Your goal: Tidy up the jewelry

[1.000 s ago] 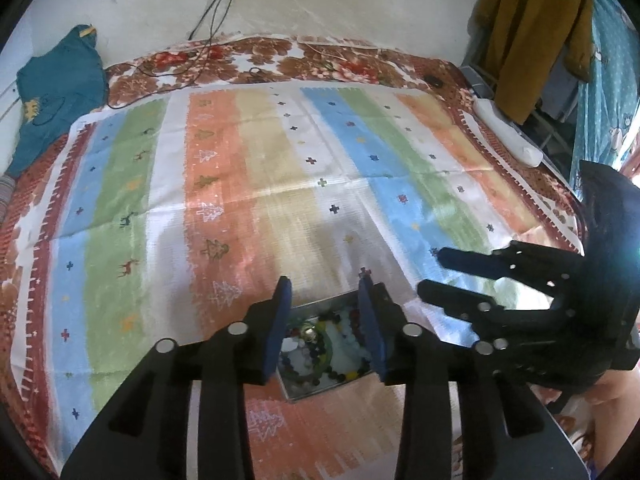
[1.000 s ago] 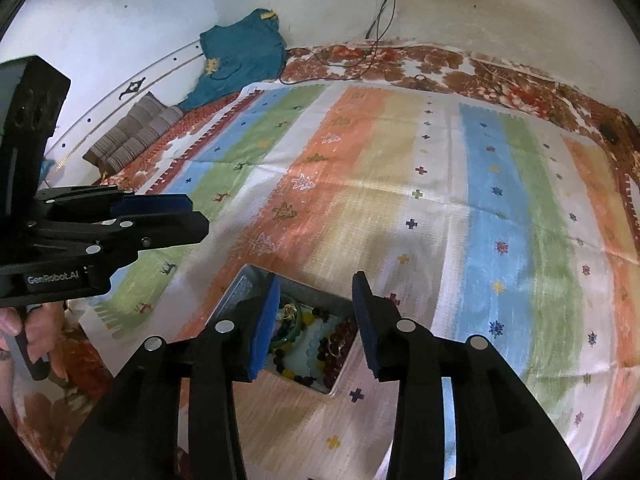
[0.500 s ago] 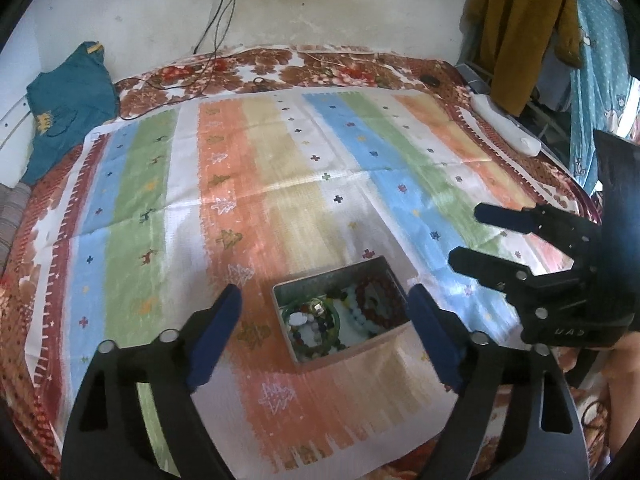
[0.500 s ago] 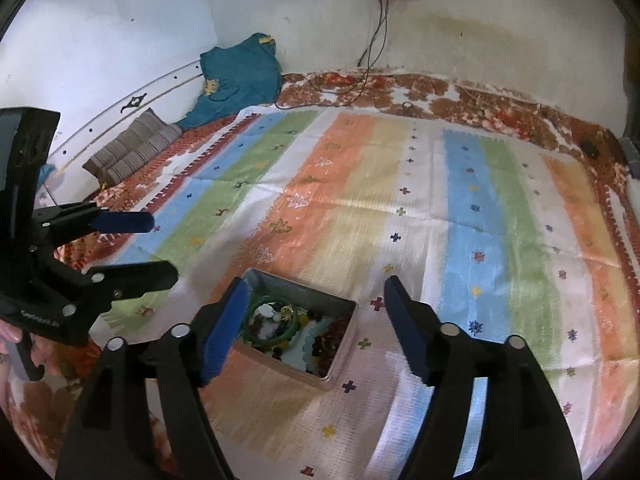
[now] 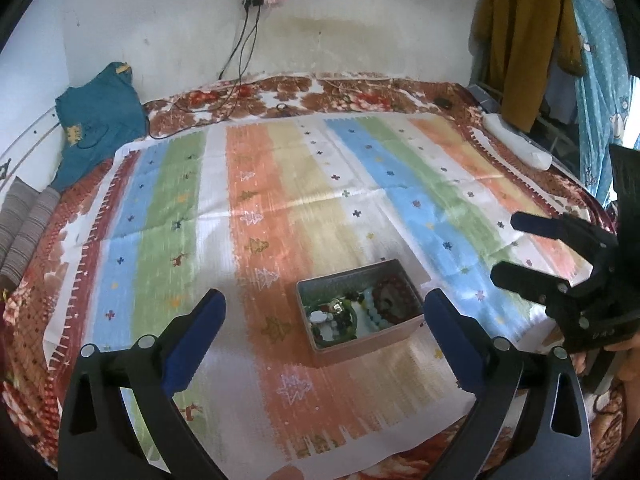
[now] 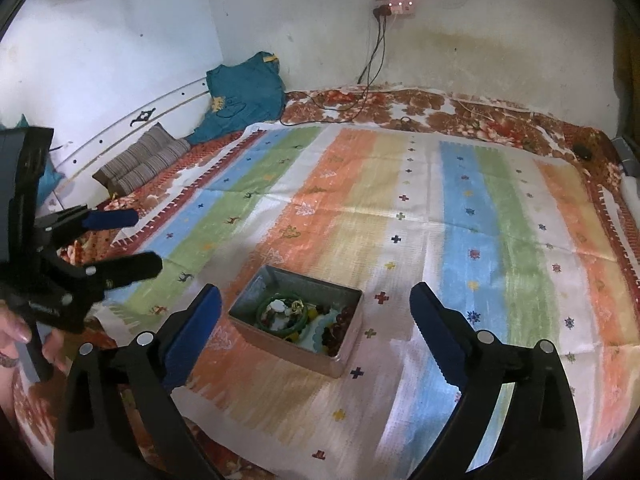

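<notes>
Jewelry (image 5: 352, 312) lies heaped in a tin (image 5: 404, 326) on the striped bedspread (image 5: 280, 184), ahead of both spread, empty claws: left claw (image 5: 324, 312), right claw (image 6: 316, 312), neither clearly nearer.

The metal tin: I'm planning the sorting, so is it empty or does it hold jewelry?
It holds jewelry. The lidless metal tin shows a green bangle and dark beads inside.
</notes>
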Demonstrator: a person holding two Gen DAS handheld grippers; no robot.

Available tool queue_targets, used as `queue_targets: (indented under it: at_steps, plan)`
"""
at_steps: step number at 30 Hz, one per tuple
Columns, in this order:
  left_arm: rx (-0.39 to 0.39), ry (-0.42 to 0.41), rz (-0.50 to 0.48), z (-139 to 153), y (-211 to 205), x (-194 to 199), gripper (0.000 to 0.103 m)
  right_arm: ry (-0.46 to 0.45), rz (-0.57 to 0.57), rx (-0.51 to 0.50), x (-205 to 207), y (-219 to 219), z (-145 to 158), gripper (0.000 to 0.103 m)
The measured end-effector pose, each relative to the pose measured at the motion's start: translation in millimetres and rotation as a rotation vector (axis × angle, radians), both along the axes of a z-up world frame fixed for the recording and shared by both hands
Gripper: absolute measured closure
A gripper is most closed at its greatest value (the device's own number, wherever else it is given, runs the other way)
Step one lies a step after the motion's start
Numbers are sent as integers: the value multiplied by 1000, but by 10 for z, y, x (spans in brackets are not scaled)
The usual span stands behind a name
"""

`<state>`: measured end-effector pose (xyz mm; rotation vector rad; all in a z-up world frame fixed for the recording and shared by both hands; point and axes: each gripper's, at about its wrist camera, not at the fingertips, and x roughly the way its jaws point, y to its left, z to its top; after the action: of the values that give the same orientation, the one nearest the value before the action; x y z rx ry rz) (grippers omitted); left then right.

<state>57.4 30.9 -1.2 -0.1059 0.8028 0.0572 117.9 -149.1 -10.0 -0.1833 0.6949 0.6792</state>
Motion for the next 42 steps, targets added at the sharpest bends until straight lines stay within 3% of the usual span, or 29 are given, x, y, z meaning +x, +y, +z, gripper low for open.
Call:
queue_targets:
  at_steps: [6, 11, 22, 42]
  plan:
    - [10, -22, 5, 19, -38, -66, 6, -8, 19, 7, -73, -2, 7, 7]
    - [90, -45, 9, 35, -149, -124, 6, -13, 27, 8, -139, -30, 5, 7]
    - [84, -127, -16, 125, -326, -346, 6, -17, 46, 20, -221, -55, 10, 7]
    - [56, -139, -6, 150, -287, -356, 6, -43, 7, 29, -254, -123, 39, 5]
